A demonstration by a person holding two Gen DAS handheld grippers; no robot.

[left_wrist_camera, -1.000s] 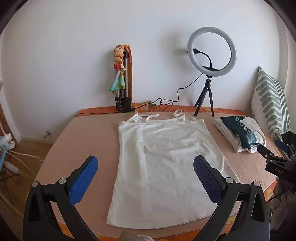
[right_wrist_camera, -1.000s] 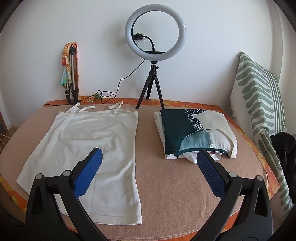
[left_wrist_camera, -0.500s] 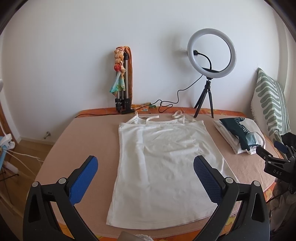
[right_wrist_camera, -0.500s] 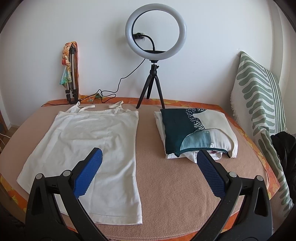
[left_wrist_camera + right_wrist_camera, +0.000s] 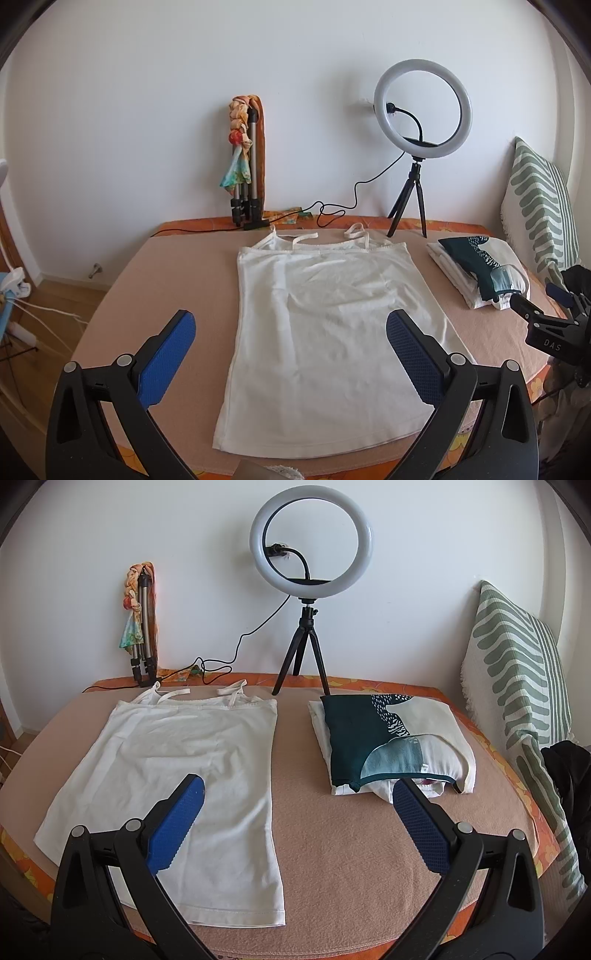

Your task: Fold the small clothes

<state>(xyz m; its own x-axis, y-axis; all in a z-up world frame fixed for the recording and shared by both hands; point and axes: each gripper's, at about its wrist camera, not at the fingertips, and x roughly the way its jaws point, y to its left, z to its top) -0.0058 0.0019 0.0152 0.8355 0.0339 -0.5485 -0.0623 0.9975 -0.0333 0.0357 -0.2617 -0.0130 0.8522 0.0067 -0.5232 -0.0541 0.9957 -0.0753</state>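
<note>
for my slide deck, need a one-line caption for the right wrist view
Open right gripper above a flat white strappy top, beside a folded clothes pile.

Two wall-facing views, shared camisole (image 5: 325,325)

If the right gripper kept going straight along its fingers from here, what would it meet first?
Probably bare blanket-covered table: the right gripper, open and empty, points at the gap between the white camisole and the folded stack. Further on stands the ring light tripod. Depth is unclear.
</note>
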